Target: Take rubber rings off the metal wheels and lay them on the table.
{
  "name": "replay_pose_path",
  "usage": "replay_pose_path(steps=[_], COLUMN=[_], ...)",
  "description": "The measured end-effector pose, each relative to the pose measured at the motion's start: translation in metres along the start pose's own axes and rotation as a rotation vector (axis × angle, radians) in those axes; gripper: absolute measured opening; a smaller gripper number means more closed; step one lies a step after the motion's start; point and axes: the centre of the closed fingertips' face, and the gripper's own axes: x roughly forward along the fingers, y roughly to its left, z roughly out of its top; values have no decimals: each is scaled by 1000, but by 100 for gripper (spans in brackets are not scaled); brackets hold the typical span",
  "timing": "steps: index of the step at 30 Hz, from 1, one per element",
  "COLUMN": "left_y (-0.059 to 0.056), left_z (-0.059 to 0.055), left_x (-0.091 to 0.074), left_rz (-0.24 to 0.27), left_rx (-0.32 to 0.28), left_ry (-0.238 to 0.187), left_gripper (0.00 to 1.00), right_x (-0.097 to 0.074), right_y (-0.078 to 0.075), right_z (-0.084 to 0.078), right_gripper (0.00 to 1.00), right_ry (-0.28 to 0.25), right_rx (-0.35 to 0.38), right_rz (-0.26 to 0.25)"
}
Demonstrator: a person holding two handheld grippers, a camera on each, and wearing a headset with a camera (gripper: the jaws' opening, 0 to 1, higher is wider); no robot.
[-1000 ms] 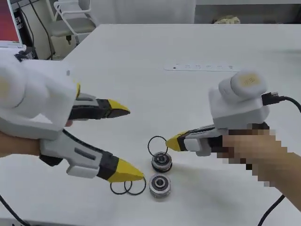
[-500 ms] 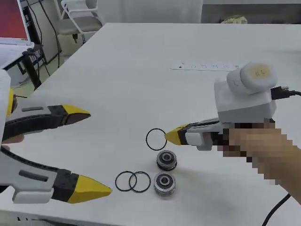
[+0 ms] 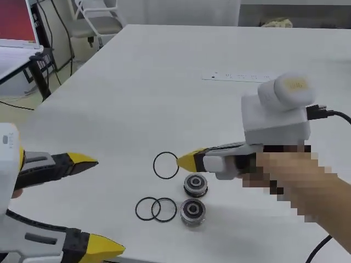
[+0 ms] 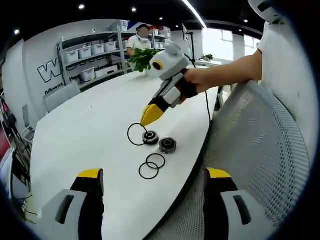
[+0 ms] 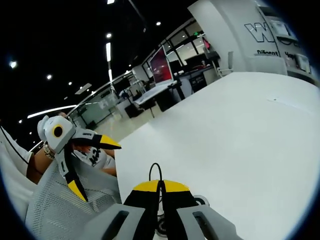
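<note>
We work at a broad white table (image 3: 164,82), bare and matt, with a white power strip (image 3: 241,76) lying flat toward its far side. Past the table's far left corner stands a white chair (image 3: 101,19), and a red screen (image 3: 15,22) sits on a neighbouring desk. In the left gripper view we see a hall with spot lights in a dark ceiling, shelves of bins (image 4: 90,55) along the wall, a green plant (image 4: 145,57), and a grey mesh chair back (image 4: 260,150) at the table's edge.

The right gripper (image 3: 181,161) has its yellow tips pinched together on a thin black rubber ring (image 3: 165,165). The ring reaches out from the tips toward our left, just beside the far wheel (image 3: 195,185). From the head view we see nearly its full circle, so its face is turned upward, roughly level with the table; being round, it has no long axis. We cannot tell whether it touches the table.

The far wheel and the near wheel (image 3: 192,211) sit flat with bores upward, close together. Two loose rings (image 3: 156,209) lie flat and overlapping, just left of the near wheel.

The left gripper (image 3: 109,206) has its jaws spread wide and holds nothing. It is at the table's near left edge, well apart from the wheels.
</note>
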Motion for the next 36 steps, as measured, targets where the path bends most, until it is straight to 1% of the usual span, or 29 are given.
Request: replay_pose_path(steps=[2,5,8,10,14,15,17,19,21,24,26,31,36], left_y=[0,0,-1,-1,3,4,4,5,8,7,7,8,8], left_z=[0,1,0,-3,-4,-3,-1,-1,-7,-6,-4,-8,-9], left_x=[0,0,1,3,3,2,2,2,3,3,2,3,4], left_rz=[-6,-8,-16,-19,-1,1,-1,5,13,10,9,9,6], left_rx=[-35,-39,-35,-43,-67,-71,-99,-99,-100,-101,-102,-98,-98], left_ry=[-8,-21,-20,-16,-18,-28,-44,-43,-19,-27,-36,-24,-20], left_gripper=[80,81,82,82,82,82,82,81,80,82,81,82,82], right_x=[3,6,10,13,20,21,24,25,27,29,31,35,35], right_y=[4,9,12,13,14,15,14,15,13,14,17,19,18], right_z=[-2,-5,-9,-15,-21,-22,-26,-30,-37,-42,-49,-59,-62], right_gripper=[0,0,0,0,0,0,0,0,0,0,0,0,0], right_ry=[8,17,34,52,78,82,99,112,139,154,177,215,228], right_rx=[4,-2,-1,-4,-14,-15,-18,-23,-29,-27,-30,-49,-58], right_rz=[12,27,37,41,47,48,46,46,40,43,50,54,47])
